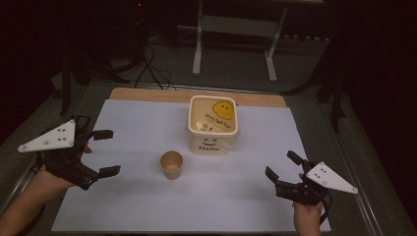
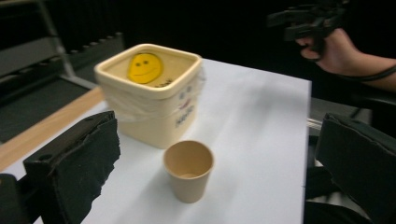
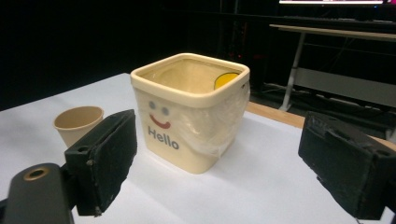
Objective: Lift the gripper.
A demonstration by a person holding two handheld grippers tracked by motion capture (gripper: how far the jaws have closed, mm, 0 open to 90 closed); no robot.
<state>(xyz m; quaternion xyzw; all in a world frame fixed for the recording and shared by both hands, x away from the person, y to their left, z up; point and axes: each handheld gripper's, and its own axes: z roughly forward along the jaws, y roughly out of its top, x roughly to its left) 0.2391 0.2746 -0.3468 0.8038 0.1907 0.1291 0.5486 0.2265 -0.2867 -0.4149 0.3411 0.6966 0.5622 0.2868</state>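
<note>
A square cream plastic tub [image 1: 213,125] with rounded corners stands upright on the white sheet, toward the far middle. Its front wall bears a smiley face and the word "Hello"; clear film clings to one side. A yellow smiley disc [image 2: 145,68] lies inside on the bottom. A small tan paper cup [image 1: 171,164] stands upright and open just in front of the tub, to its left, not touching it.
</note>
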